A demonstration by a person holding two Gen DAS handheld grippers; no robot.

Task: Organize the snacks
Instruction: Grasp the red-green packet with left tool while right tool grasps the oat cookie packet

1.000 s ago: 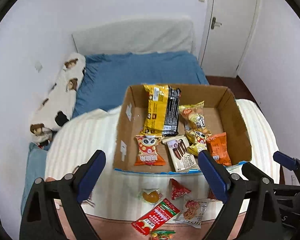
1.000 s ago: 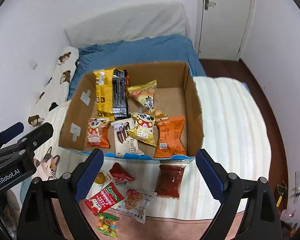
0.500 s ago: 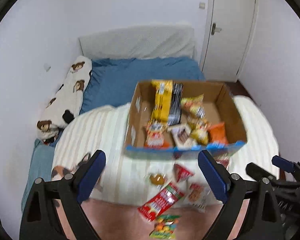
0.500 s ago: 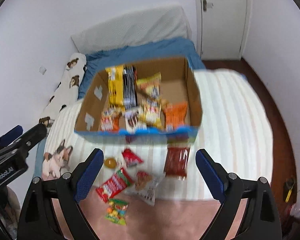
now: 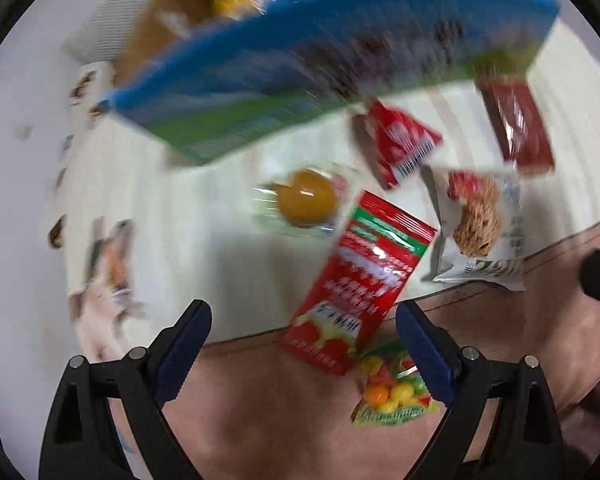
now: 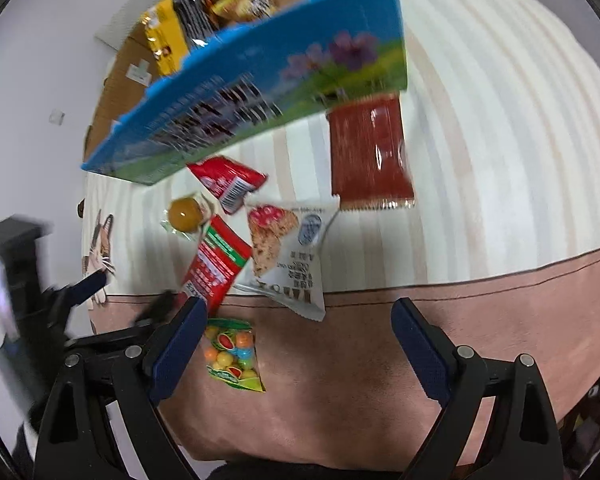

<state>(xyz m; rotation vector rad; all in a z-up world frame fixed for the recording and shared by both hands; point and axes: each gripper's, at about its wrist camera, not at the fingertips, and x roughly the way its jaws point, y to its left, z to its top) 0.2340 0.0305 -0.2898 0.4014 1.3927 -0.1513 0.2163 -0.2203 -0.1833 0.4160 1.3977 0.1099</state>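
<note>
Loose snacks lie on the striped cloth in front of a cardboard box (image 5: 340,52) (image 6: 260,92) with a blue printed front, holding several snacks. My left gripper (image 5: 302,344) is open and empty, low over a long red packet (image 5: 360,280) (image 6: 216,260). Near it lie a candy bag (image 5: 392,396) (image 6: 232,356), an orange jelly cup (image 5: 306,198) (image 6: 186,214), a small red pack (image 5: 400,140) (image 6: 228,180), a white cracker pack (image 5: 480,224) (image 6: 288,248) and a dark red pack (image 5: 516,124) (image 6: 368,152). My right gripper (image 6: 296,336) is open and empty, just below the cracker pack.
The striped cloth (image 6: 500,160) ends at a pink border (image 6: 380,360) close to both grippers. A cat print (image 5: 108,276) shows at the left. The left gripper's body (image 6: 28,300) appears at the left of the right wrist view.
Both grippers have dropped fast toward the loose snacks in front of the box; the views are blurred by the motion. Both stay open.
</note>
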